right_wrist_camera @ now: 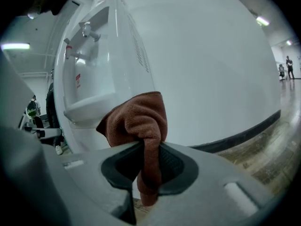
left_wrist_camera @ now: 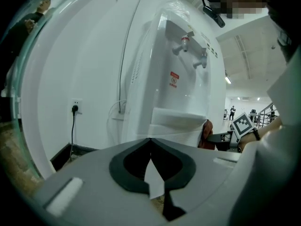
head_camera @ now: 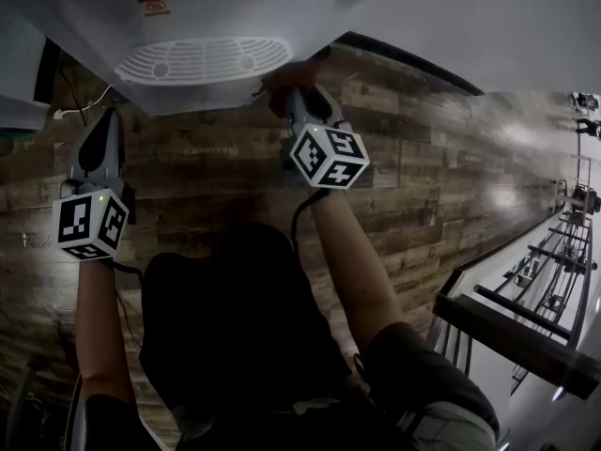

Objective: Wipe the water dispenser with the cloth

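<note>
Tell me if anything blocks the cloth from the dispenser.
Nothing visible does. The right gripper has its jaws shut on the cloth, which sits right beside the drip tray of the dispenser, with no object between them. Whether the cloth touches it is unclear.

The water dispenser (right_wrist_camera: 110, 55) looks smooth, glossy white plastic, the cloth (right_wrist_camera: 138, 119) nappy brown fabric, the floor (head_camera: 423, 186) grainy, faintly shiny wood.
</note>
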